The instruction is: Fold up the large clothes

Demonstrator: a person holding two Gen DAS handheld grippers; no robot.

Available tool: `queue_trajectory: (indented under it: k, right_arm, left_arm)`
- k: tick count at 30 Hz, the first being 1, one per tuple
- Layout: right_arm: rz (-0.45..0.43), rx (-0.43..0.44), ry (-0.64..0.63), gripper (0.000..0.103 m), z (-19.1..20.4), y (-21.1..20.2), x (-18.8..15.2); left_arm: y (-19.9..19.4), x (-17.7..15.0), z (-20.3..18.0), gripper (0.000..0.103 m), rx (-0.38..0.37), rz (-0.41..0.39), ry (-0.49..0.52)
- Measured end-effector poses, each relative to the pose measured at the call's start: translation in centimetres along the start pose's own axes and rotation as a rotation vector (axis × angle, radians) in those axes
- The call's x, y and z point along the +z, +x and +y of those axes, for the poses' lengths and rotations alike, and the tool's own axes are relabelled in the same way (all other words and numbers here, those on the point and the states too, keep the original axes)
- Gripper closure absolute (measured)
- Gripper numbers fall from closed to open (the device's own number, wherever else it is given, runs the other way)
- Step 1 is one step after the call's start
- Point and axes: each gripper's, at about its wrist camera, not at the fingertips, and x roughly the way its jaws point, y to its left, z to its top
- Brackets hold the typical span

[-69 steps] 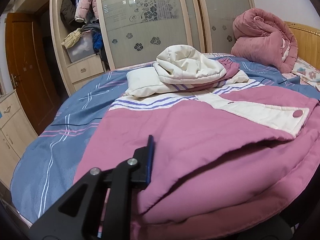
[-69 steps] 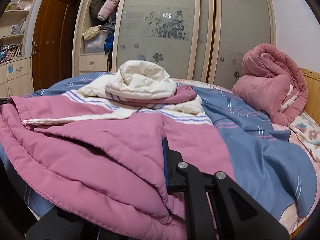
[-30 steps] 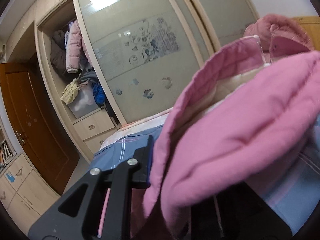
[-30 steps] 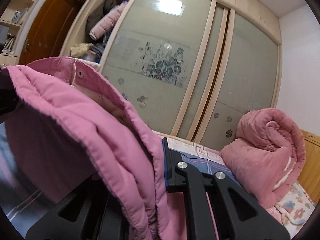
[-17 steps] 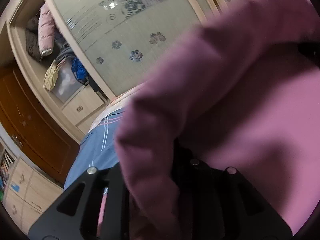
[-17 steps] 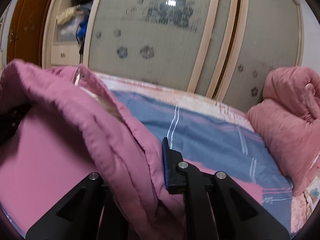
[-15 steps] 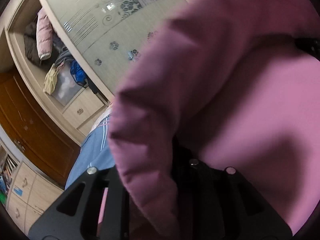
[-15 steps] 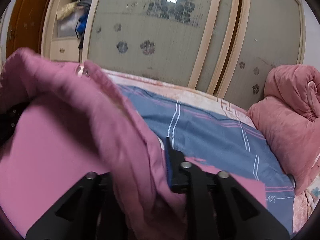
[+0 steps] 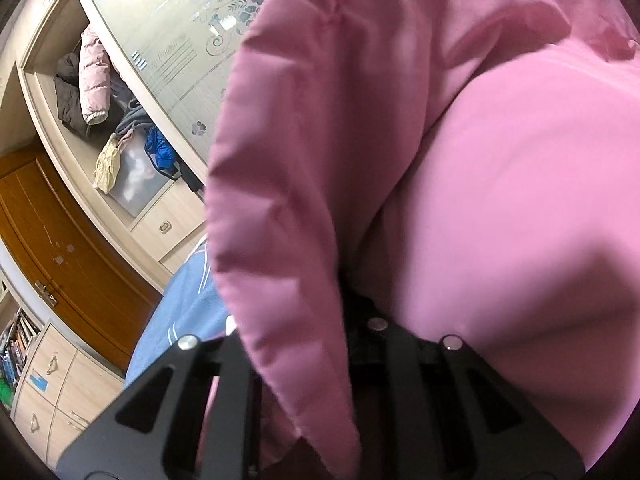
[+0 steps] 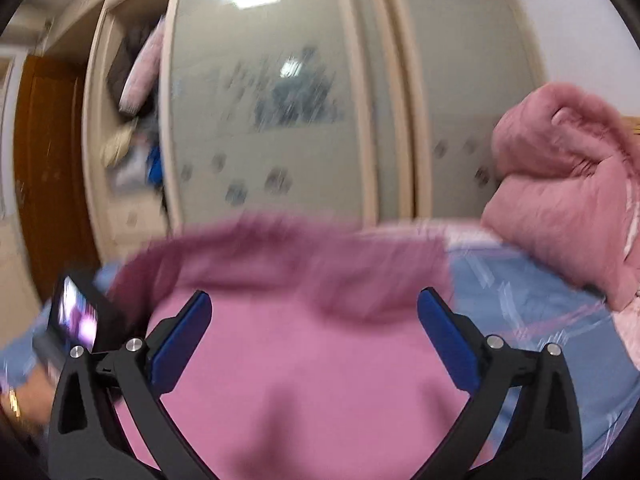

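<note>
Left wrist view: the left gripper [image 9: 304, 344] is clamped on a thick fold of the pink padded coat [image 9: 460, 184]; the fold drapes down between its black fingers [image 9: 224, 384] and hides the pads. Half a second ago the grip looked the same, but the fabric now fills more of the frame and the camera has rolled further, so the open wardrobe [image 9: 116, 128] and brown door [image 9: 68, 248] sit tilted at the left edge. A strip of the blue bedsheet [image 9: 180, 312] shows under the coat's left edge.

Right wrist view (motion-blurred): the right gripper [image 10: 316, 340] now stands wide, its blue pads [image 10: 182, 340] well apart and nothing between them. Half a second ago it was pinched on the coat's hem; that hem has been let go. The coat [image 10: 304, 368] lies below and beyond the fingers, spread over the bed, its far edge folded into a thick ridge across the middle of the view. The other gripper's body, with a small lit screen [image 10: 78, 314], shows at the coat's left edge. Blue sheet [image 10: 520, 304] is exposed to the right of the coat, and the rolled pink quilt [image 10: 568, 188] sits at the bed's far right corner (unchanged).
</note>
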Motion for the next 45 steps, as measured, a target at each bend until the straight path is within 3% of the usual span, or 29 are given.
queue_trajectory:
  k: [2,5,9,12,15,16,17,19,21,25,27,30,32,34,38,41,43,44,45]
  right_arm:
    - [0.156,0.015,-0.033,0.001,1.1,3.6,-1.0]
    - [0.293,0.036,0.052,0.001,0.3,10.1,-0.4]
    - [0.328,0.026,0.231,0.001,-2.5,17.0,1.6]
    - [0.366,0.037,0.327,0.001,-4.0,20.0,0.4]
    - [0.378,0.026,0.317,0.001,-3.8,20.7,-1.5]
    - [0.371,0.018,0.306,0.001,-3.8,20.5,-1.7]
    - [0.365,0.011,0.3,0.001,-3.8,20.6,-1.9]
    - [0.369,0.004,0.299,0.001,-3.8,20.9,-2.3]
    - [0.38,0.002,0.307,0.001,-4.0,21.6,-2.5]
    - [0.38,0.007,0.32,0.001,-4.5,21.9,-3.1]
    - [0.378,0.012,0.328,0.001,-4.7,22.1,-3.2]
    - [0.369,0.023,0.339,0.001,-4.8,22.0,-3.4]
    - [0.364,0.032,0.348,0.001,-5.0,21.9,-3.4]
    - [0.36,0.039,0.355,0.001,-5.2,21.8,-3.5]
    - [0.349,0.046,0.358,0.001,-5.2,21.7,-3.6]
    - [0.34,0.053,0.363,0.001,-5.3,21.6,-3.8]
    - [0.325,0.064,0.373,0.001,-5.5,21.4,-3.9]
    - [0.319,0.069,0.375,0.001,-5.5,21.3,-3.9]
    - [0.312,0.078,0.377,0.001,-5.6,21.1,-4.0]
  left_arm:
    - [-0.1,-0.2,0.1,0.09,0.006,-0.004,0.002]
    - [-0.7,-0.4,-0.6,0.09,0.014,-0.011,0.003]
    - [-1.3,-0.8,-1.2,0.09,0.031,-0.021,0.0]
    - [-1.8,-1.2,-1.5,0.09,0.044,-0.039,0.002]
    - [-3.0,-1.5,-1.3,0.077,0.043,-0.085,0.01]
    - [-3.4,-1.5,-1.0,0.057,0.049,-0.097,0.015]
    - [-4.1,-1.6,-0.4,0.031,0.058,-0.113,0.013]
    - [-5.9,-1.9,2.0,0.002,-0.011,-0.143,-0.043]
    - [-7.7,-2.4,4.8,0.002,-0.05,-0.154,-0.088]
    - [-14.0,-4.4,10.6,0.002,0.002,-0.215,-0.185]
    - [-16.9,-5.0,10.9,0.002,-0.018,-0.232,-0.192]
    - [-18.9,-5.1,8.7,0.002,-0.143,-0.187,-0.161]
    - [-18.0,-4.6,5.8,0.002,-0.256,-0.089,-0.134]
    - [-15.2,-3.6,3.3,0.002,-0.364,0.007,-0.169]
    - [-8.8,-0.3,2.2,0.002,-0.368,0.085,-0.247]
    - [-2.5,3.5,5.0,0.002,-0.375,0.107,-0.399]
    - [2.1,5.2,7.1,0.002,-0.393,0.176,-0.497]
    - [4.2,5.6,8.0,0.002,-0.364,0.209,-0.54]
    - [6.5,5.4,9.3,0.002,-0.254,0.236,-0.586]
